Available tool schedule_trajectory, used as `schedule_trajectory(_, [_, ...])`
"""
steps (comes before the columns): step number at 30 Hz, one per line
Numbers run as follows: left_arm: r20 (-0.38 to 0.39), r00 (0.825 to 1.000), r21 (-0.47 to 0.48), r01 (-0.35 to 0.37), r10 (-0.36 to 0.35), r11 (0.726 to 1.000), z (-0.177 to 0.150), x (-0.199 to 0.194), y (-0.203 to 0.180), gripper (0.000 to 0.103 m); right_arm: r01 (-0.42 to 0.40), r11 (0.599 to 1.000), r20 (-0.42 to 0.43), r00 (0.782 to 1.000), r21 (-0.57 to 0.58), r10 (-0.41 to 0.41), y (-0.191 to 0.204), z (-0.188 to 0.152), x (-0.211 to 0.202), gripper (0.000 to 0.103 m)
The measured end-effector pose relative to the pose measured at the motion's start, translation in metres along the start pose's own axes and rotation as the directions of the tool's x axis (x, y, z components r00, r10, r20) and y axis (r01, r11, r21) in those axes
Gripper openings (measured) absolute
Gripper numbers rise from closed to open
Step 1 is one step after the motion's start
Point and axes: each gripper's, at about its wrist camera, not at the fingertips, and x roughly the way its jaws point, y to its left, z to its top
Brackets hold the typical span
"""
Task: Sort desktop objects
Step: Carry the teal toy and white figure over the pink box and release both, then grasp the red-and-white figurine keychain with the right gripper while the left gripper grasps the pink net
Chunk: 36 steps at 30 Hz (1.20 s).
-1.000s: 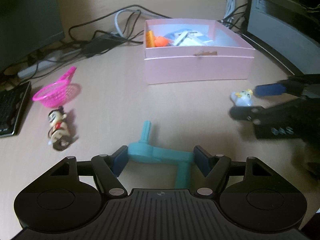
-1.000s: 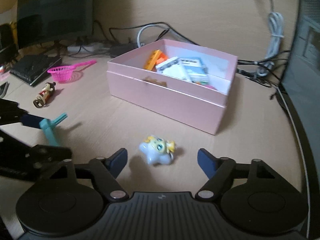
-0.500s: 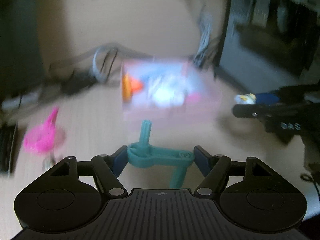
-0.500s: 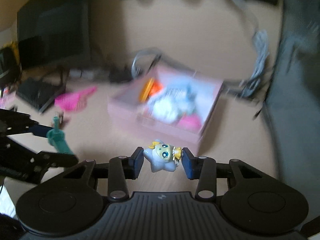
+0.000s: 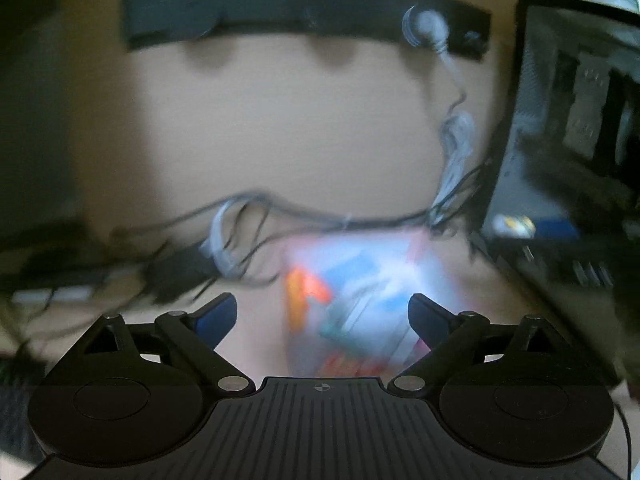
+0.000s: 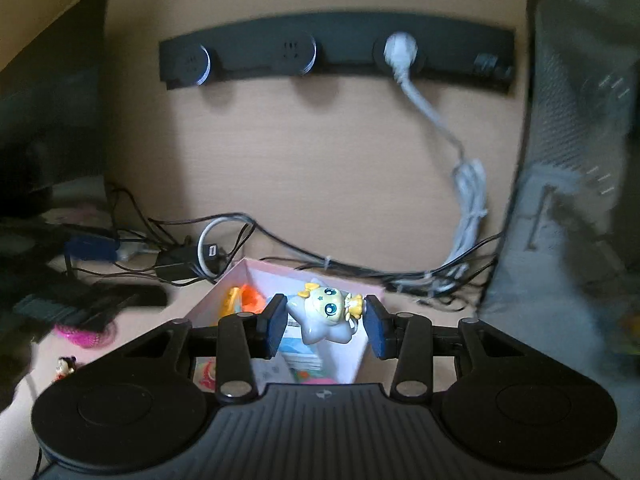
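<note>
A dark computer case [image 6: 580, 160] stands at the right, a monitor [image 6: 48, 100] at the left, and a black socket strip [image 6: 336, 52] runs along the back wall above tangled cables [image 6: 240, 240]. The pink box [image 6: 356, 360] lies below both grippers. The right gripper [image 6: 325, 322] is clamped on the star toy [image 6: 324, 314], held above the box. The left gripper [image 5: 322, 316] has its jaws spread wide with nothing between them, over the blurred box [image 5: 352, 300]. A pink net [image 6: 84, 330] and a small figure [image 6: 64, 366] lie left of the box.

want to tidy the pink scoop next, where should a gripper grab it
Only the pink scoop's mesh bowl shows, lying at the desk's left edge behind dark clutter. Its handle is hidden, so the grip can't be settled; probably pinch the bowl's rim from above, since the thin rim fits between the fingers.
</note>
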Motion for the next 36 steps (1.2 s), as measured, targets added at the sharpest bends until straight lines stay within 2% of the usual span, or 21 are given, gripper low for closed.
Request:
schedule_trajectory(2, [-0.038,0.999,-0.013,-0.036,0.036,0.999,-0.02,-0.012,0.008,0.097,-0.038,0.999,-0.037,0.999,0.022,0.038,0.0,0.0,0.023,0.05])
schedule_trajectory(5, [-0.106,0.99,-0.032,-0.097,0.093,0.995,-0.054,-0.028,0.02,0.099,-0.018,1.0,-0.072,0.997,0.013,0.019,0.008,-0.01,0.046,0.053])
schedule_trajectory(9, [-0.191,0.965,-0.091,-0.198,0.178,0.976,-0.095,-0.046,0.043,0.1,-0.084,0.995,-0.108,0.991,-0.049,0.078,0.037,-0.027,0.055,0.058])
schedule_trajectory(11, [-0.245,0.939,-0.123,-0.276,0.241,0.953,-0.114,-0.051,0.058,0.1,-0.138,0.983,-0.103,0.987,-0.12,0.126,0.064,-0.034,0.053,0.067])
schedule_trajectory(14, [-0.305,0.884,-0.133,-0.407,0.354,0.903,-0.132,-0.058,0.079,0.1,-0.246,0.944,-0.089,0.969,-0.22,0.232,0.109,-0.045,0.05,0.076])
schedule_trajectory(16, [-0.328,0.855,-0.171,-0.472,0.402,0.865,-0.139,-0.068,0.097,0.1,-0.334,0.906,-0.118,0.942,-0.261,0.314,0.14,-0.053,0.051,0.077])
schedule_trajectory(18, [-0.344,0.828,-0.206,-0.527,0.443,0.825,-0.143,-0.077,0.112,0.1,-0.421,0.862,-0.168,0.906,-0.284,0.387,0.174,-0.062,0.058,0.077])
schedule_trajectory(20, [-0.36,0.789,-0.224,-0.592,0.499,0.774,-0.148,-0.087,0.128,0.1,-0.489,0.821,-0.213,0.871,-0.295,0.443,0.205,-0.071,0.067,0.077])
schedule_trajectory(22, [-0.375,0.754,-0.246,-0.642,0.539,0.726,-0.15,-0.092,0.142,0.1,-0.53,0.791,-0.245,0.846,-0.307,0.472,0.23,-0.078,0.075,0.076])
schedule_trajectory(24, [-0.383,0.738,-0.281,-0.666,0.555,0.692,-0.151,-0.097,0.156,0.1,-0.556,0.767,-0.274,0.829,-0.32,0.487,0.251,-0.085,0.088,0.072])
schedule_trajectory(25, [-0.38,0.74,-0.298,-0.666,0.555,0.684,-0.152,-0.102,0.16,0.1,-0.56,0.762,-0.285,0.826,-0.326,0.486,0.26,-0.088,0.093,0.069])
schedule_trajectory(27, [-0.362,0.768,-0.337,-0.636,0.527,0.695,-0.148,-0.103,0.167,0.1,-0.551,0.769,-0.314,0.83,-0.326,0.462,0.272,-0.092,0.109,0.054])
schedule_trajectory(29, [-0.326,0.817,-0.359,-0.572,0.475,0.738,-0.138,-0.097,0.169,0.1,-0.548,0.784,-0.364,0.822,-0.294,0.438,0.273,-0.093,0.119,0.034])
schedule_trajectory(30, [-0.302,0.841,-0.354,-0.536,0.449,0.767,-0.131,-0.09,0.166,0.1,-0.548,0.79,-0.378,0.817,-0.274,0.436,0.269,-0.093,0.121,0.029])
schedule_trajectory(31, [-0.278,0.859,-0.339,-0.507,0.431,0.792,-0.125,-0.082,0.162,0.1,-0.544,0.797,-0.384,0.816,-0.262,0.431,0.262,-0.093,0.12,0.029])
schedule_trajectory(33, [-0.232,0.884,-0.297,-0.462,0.406,0.836,-0.111,-0.063,0.153,0.101,-0.515,0.817,-0.368,0.835,-0.26,0.409,0.249,-0.096,0.112,0.029])
schedule_trajectory(36, [-0.201,0.906,-0.244,-0.414,0.372,0.877,-0.09,-0.024,0.14,0.101,-0.463,0.858,-0.354,0.859,-0.224,0.371,0.217,-0.097,0.094,0.029])
